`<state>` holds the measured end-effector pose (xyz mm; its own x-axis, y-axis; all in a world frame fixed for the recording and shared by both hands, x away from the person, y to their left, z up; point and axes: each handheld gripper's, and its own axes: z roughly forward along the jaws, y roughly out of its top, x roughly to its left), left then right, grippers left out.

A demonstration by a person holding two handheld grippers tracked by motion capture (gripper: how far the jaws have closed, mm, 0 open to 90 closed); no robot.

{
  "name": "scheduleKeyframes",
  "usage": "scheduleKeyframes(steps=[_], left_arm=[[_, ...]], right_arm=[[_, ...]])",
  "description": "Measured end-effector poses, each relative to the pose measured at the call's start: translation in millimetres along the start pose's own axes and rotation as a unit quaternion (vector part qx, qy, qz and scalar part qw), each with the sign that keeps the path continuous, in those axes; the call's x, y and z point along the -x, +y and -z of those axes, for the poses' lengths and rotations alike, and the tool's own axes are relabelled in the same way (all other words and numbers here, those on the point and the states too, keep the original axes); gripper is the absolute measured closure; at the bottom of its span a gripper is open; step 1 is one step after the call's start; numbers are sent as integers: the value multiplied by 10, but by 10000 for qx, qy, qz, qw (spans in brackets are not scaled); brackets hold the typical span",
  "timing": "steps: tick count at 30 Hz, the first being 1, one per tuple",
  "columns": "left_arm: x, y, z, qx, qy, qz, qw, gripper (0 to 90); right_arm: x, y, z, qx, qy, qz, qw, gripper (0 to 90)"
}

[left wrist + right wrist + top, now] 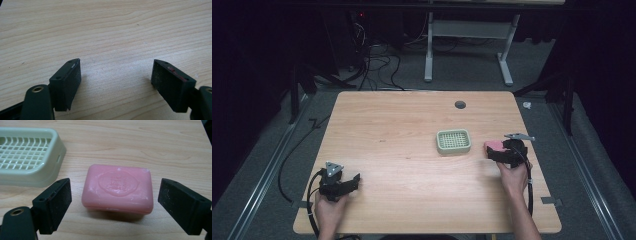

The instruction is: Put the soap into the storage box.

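— How is the right gripper (113,205) found?

— Its jaws are seen spread wide in the right gripper view, one on each side of a pink bar of soap (118,188). A gap is left between each pad and the soap, so nothing is gripped. The soap is laid flat on the wooden table (155,142), with a round embossed stamp on its top face. In the high view the right gripper (492,153) is held by a hand (513,177) near the table's right edge, and the soap (493,145) is shown just at its tips.

— And what is placed beside the soap?

— A pale green soap dish (27,157) with a slotted grid floor is set near the soap but apart from it. In the high view the dish (453,141) is found right of the table's middle.

— The left gripper?

— The left gripper (116,82) is also held wide open, with bare wood between its pads. In the high view it (354,181) is seen at the near left part of the table, well apart from the dish, and is gripped by the left hand (330,207).

— What is hard to make out?

— The dish is cut off at the left edge of the right gripper view. The stamp's wording cannot be read. In the high view the soap is partly covered by the gripper.
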<state>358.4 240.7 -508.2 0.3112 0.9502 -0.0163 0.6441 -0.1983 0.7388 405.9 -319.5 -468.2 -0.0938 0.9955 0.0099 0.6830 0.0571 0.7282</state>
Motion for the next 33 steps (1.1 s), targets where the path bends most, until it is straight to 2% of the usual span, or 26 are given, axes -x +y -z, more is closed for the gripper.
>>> scheduleKeyframes(steps=[6,23,31,33], left_arm=[[0,0,0,0,0,1,10000,244],[0,0,0,-2,1,-2,10000,244],[0,0,1,-7,-3,-3,10000,244],[0,0,1,-7,-2,-4,10000,244]], right_arm=[[35,-34,-112,-223,-41,-139,9996,122],[34,-61,-269,-333,-45,-171,9993,120],[14,-80,-335,-423,-124,-128,9989,122],[3,-86,-348,-425,-185,-49,9989,123]])
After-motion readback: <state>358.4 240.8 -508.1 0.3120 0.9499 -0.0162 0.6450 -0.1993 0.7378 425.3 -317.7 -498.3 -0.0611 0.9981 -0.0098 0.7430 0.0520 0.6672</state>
